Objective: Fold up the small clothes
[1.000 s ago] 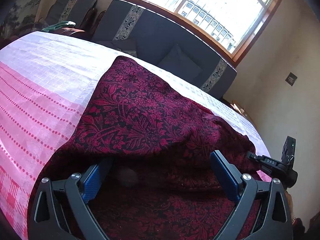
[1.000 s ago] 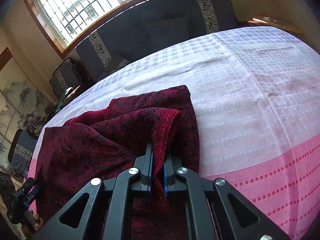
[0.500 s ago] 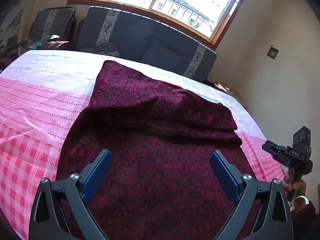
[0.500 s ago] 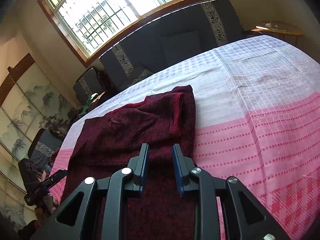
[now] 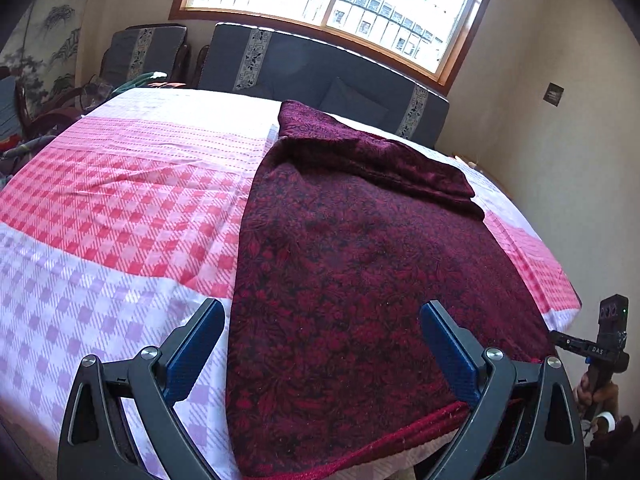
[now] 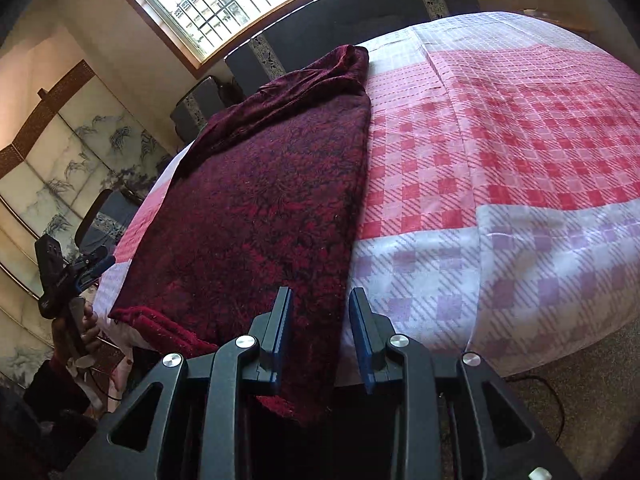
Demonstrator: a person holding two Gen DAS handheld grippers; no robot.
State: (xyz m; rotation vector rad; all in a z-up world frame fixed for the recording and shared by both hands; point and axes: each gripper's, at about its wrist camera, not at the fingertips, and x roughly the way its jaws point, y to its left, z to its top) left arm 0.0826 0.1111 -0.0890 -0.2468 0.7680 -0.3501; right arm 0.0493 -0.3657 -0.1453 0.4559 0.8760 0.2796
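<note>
A dark red floral cloth (image 5: pixel 360 280) lies flat along the checked bed cover (image 5: pixel 120 200), with its far end doubled over in a thick band. Its near hem reaches the bed's front edge. My left gripper (image 5: pixel 320 312) is wide open above that near end and touches nothing. In the right wrist view the cloth (image 6: pixel 260 200) has a near corner drooping over the bed edge. My right gripper (image 6: pixel 320 294) hovers there with its jaws opening. The corner lies loosely between the fingers, and the pads do not press on it.
Pink, white and lilac checked bed cover (image 6: pixel 520 140) stretches to both sides of the cloth. A dark sofa (image 5: pixel 320 76) stands under the window behind the bed, and a painted screen (image 6: pixel 60 160) stands at the left. Carpeted floor (image 6: pixel 580 380) shows beyond the bed's front edge.
Both grippers have drawn back to the bed's near edge. The right gripper, shut on the cloth's edge a second ago, has let go. The cloth now lies spread out flat.
</note>
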